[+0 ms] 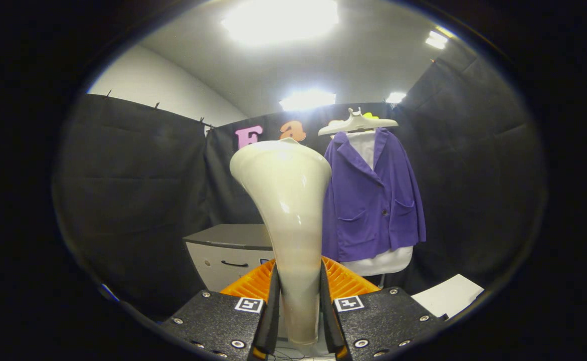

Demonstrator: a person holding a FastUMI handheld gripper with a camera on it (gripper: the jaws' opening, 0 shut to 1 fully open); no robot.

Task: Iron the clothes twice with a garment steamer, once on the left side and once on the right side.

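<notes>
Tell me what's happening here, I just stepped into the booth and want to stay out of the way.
A person's hand-held gripper is shut on the handle of a cream garment steamer, held upright with its wide head on top. Beyond it, a purple jacket over a white shirt hangs on a hanger against the black cloth wall. The steamer head is not at the jacket yet. A grey cabinet and an orange crate sit behind the fingers.

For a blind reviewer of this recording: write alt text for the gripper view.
The gripper is shut on a cream steamer, its flared head raised between the fingers. Beyond it, a purple jacket hangs over a white shirt on a hanger against the booth's black cloth wall. A grey cabinet and an orange crate sit lower, behind the steamer.
</notes>
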